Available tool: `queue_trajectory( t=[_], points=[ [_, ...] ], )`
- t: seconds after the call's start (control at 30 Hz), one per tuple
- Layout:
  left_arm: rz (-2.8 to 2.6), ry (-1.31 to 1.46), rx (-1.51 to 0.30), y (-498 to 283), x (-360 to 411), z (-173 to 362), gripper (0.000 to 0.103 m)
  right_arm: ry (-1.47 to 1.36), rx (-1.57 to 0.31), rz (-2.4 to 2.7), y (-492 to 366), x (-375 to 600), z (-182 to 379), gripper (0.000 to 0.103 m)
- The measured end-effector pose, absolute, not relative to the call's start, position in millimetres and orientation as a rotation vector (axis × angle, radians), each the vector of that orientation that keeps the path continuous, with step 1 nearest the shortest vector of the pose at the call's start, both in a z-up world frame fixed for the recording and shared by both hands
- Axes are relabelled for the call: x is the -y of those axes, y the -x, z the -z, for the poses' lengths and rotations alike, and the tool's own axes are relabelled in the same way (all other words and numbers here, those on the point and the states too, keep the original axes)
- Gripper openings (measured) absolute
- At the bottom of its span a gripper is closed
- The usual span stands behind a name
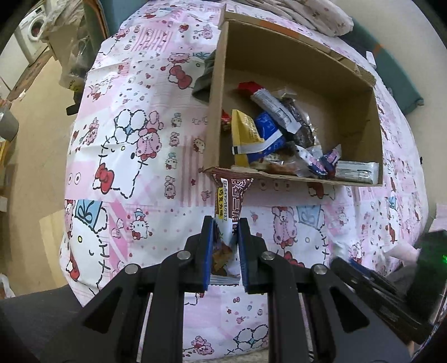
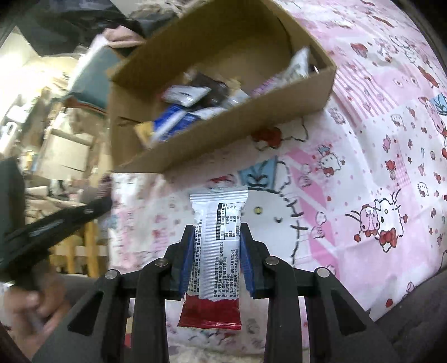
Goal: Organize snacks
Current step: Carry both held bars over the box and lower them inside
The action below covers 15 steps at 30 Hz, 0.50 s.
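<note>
left gripper (image 1: 225,223) — jaws clamped on brown snack packet (image 1: 229,201), long axis toward cardboard box (image 1: 216,111); right gripper (image 2: 217,231) — clamped on white-red bar (image 2: 216,251), lengthwise, white end far.

I am looking across a bed spread with a pink cartoon-cat sheet (image 1: 134,156), a folded white quilt (image 1: 315,14) lying at its far end. A white washing machine (image 1: 33,33) is standing at the far left, where tan flooring (image 1: 36,178) is running alongside a cluttered corner.
</note>
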<state>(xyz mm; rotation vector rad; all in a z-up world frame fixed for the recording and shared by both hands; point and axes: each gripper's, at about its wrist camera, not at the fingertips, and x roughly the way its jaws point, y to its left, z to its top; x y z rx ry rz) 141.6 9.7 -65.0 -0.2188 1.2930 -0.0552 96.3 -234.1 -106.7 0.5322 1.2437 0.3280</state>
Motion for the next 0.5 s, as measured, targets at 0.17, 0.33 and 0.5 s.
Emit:
queue_trajectory(
  t=[0.17,0.33,0.5],
  points=[
    [0.039,0.185,-1.273,-137,-10,63,0.014,-0.571,-1.168,-0.368,-94,239,72,0.032],
    [-0.005,0.162,-1.236,-133,-19,58,0.014,-0.584,-1.102,-0.393,-103,245,44,0.032],
    [-0.010,0.204,-1.248,-134,-27,48,0.014,-0.584,-1.057,-0.400,-117,252,24,0.032]
  ],
)
